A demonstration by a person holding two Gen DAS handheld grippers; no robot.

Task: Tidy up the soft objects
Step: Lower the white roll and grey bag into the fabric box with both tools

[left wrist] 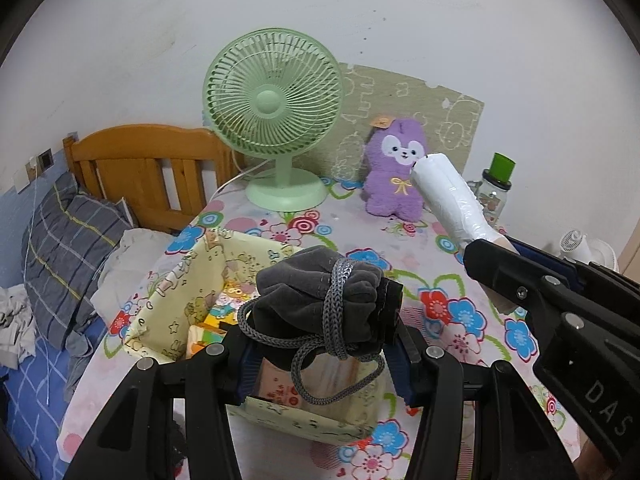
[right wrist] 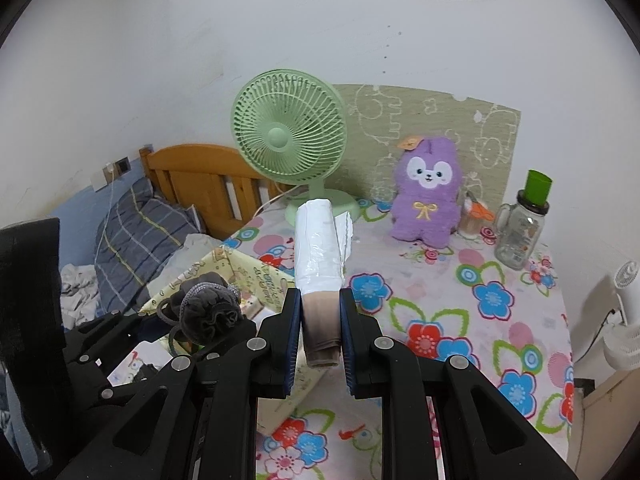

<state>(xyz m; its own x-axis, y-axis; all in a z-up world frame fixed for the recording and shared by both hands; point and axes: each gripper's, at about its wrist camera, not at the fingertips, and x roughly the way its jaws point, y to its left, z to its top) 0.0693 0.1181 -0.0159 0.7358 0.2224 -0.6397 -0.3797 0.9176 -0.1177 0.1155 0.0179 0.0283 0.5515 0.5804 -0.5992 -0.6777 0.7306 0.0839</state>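
Note:
My left gripper (left wrist: 324, 344) is shut on a grey drawstring pouch (left wrist: 320, 304) and holds it above a yellow fabric storage box (left wrist: 176, 300). The pouch also shows in the right wrist view (right wrist: 208, 312), over the box (right wrist: 224, 268). My right gripper (right wrist: 320, 320) is shut on a white plastic-wrapped roll with a beige end (right wrist: 320, 248), held above the table. That roll shows in the left wrist view (left wrist: 448, 196), in the right gripper (left wrist: 492, 268). A purple plush toy (left wrist: 396, 168) stands at the table's back; it also shows in the right wrist view (right wrist: 428, 192).
A green desk fan (left wrist: 272, 112) stands at the back of the flowered tablecloth (left wrist: 448, 304). A bottle with a green cap (right wrist: 524, 220) stands at the back right. A wooden bed with a striped pillow (left wrist: 68, 248) lies left. A small white fan (right wrist: 624, 320) is at right.

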